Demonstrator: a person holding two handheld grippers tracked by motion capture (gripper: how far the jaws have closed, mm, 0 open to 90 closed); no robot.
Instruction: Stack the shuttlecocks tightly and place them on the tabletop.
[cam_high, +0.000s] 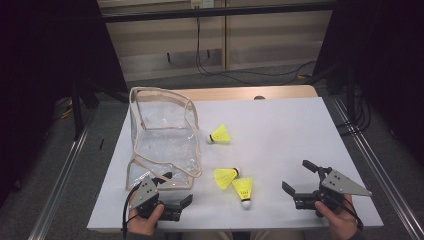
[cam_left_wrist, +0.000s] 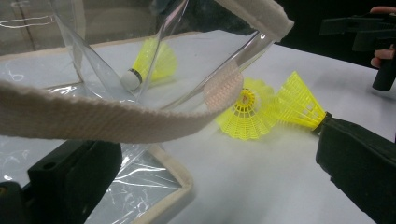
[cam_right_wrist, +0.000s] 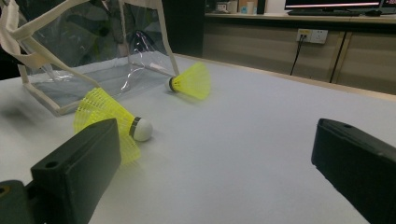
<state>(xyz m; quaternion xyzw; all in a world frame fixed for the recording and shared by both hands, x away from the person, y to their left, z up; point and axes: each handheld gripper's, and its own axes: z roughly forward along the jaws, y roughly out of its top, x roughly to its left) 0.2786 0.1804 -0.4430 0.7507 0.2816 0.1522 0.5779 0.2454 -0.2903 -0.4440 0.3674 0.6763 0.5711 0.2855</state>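
Note:
A clear plastic bag (cam_high: 162, 135) with beige trim stands open on the left of the white table (cam_high: 280, 125). Three yellow shuttlecocks lie to its right: one by the bag's far corner (cam_high: 220, 134), and two touching each other nearer me (cam_high: 226, 175) (cam_high: 243, 189). My left gripper (cam_high: 176, 189) is open at the bag's near corner. In the left gripper view the bag's beige strap (cam_left_wrist: 116, 123) hangs across between the jaws, and the pair of shuttlecocks (cam_left_wrist: 245, 112) (cam_left_wrist: 299, 102) lies just beyond. My right gripper (cam_high: 296, 175) stands open right of the pair, holding nothing; the nearest shuttlecock (cam_right_wrist: 105, 112) sits by its left jaw.
The white sheet ends at the table's front edge (cam_high: 225, 229) just below both hands. A wooden strip (cam_high: 250, 93) shows at the far edge. Metal rails (cam_high: 372, 165) run along both sides of the table. Cables (cam_high: 215, 67) lie on the floor behind.

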